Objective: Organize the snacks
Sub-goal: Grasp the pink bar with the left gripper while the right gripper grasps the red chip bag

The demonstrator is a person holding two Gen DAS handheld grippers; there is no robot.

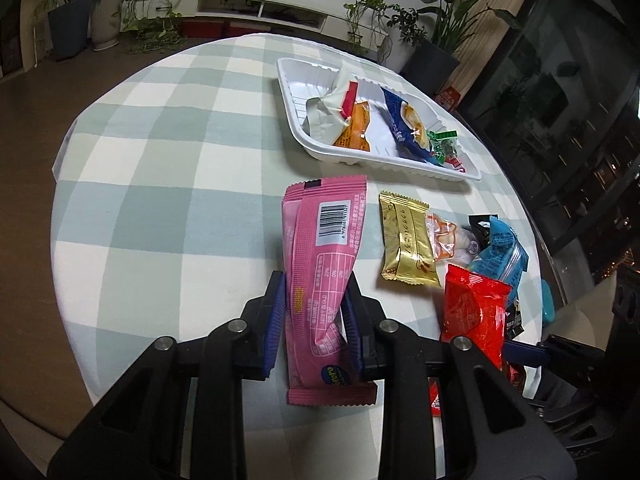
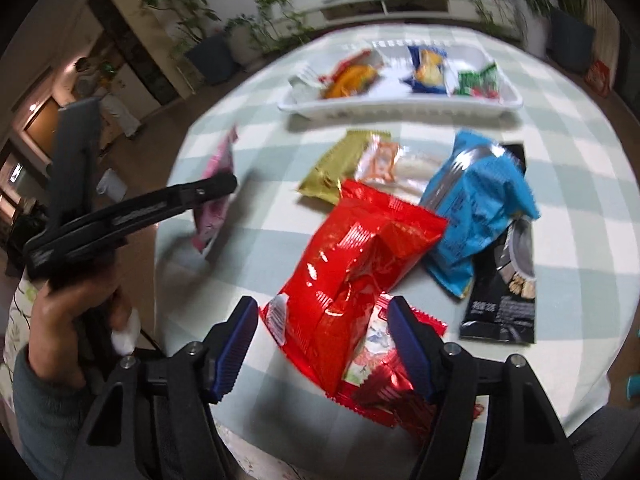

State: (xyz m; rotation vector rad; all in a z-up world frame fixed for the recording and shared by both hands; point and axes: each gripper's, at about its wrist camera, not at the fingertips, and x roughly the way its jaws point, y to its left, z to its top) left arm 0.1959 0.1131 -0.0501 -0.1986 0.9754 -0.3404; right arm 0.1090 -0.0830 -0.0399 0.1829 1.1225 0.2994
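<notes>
My left gripper (image 1: 316, 286) is shut on a long pink snack packet (image 1: 324, 216), pinched near its lower half and twisted slightly above the checked tablecloth. In the right wrist view, that left gripper (image 2: 222, 184) and the pink packet (image 2: 218, 160) appear at the table's left edge. My right gripper (image 2: 322, 316) stands open over a large red packet (image 2: 360, 248), which lies between the blue pads; a gap shows at the left pad. A white tray (image 1: 288, 80) at the back holds several snacks.
Loose on the cloth lie a gold packet (image 1: 404, 240), a blue packet (image 2: 476, 200), a black packet (image 2: 508, 280), a clear orange-printed packet (image 2: 384, 164) and a small red one (image 2: 376, 384). A hand (image 2: 60, 320) grips the left tool. Potted plants stand behind the round table.
</notes>
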